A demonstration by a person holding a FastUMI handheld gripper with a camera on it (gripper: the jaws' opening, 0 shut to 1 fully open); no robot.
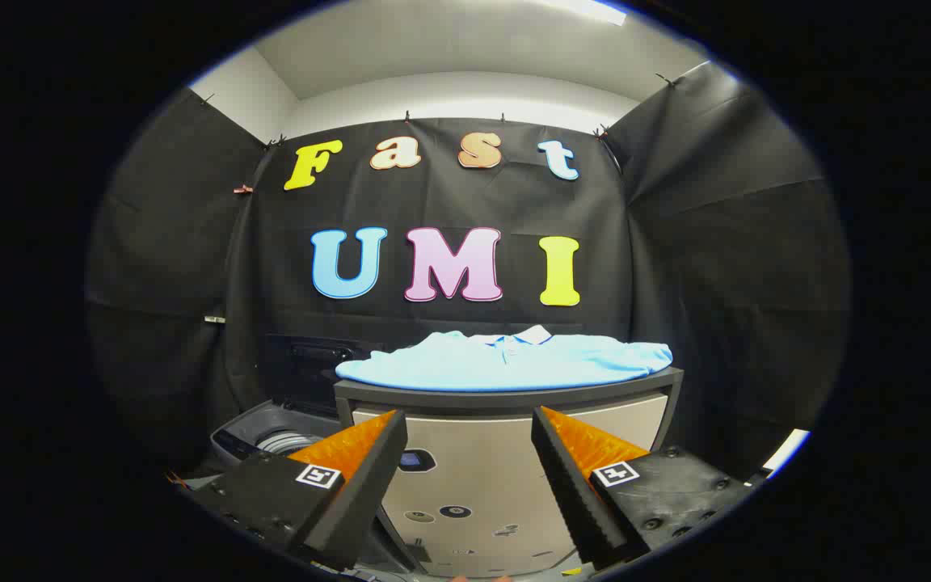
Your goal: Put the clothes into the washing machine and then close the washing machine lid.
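Note:
A light blue polo shirt lies spread flat on top of a grey cabinet, beyond and above my fingers. My gripper is open, nothing between its fingers, and it sits in front of the cabinet's pale face. To the left of the cabinet and lower down stands the washing machine; its lid is raised against the back wall and the drum opening shows behind my left finger.
Black cloth walls close the booth at the back and on both sides. The cabinet's front carries a small dark panel and a few round marks between my fingers. A white strip shows low on the right.

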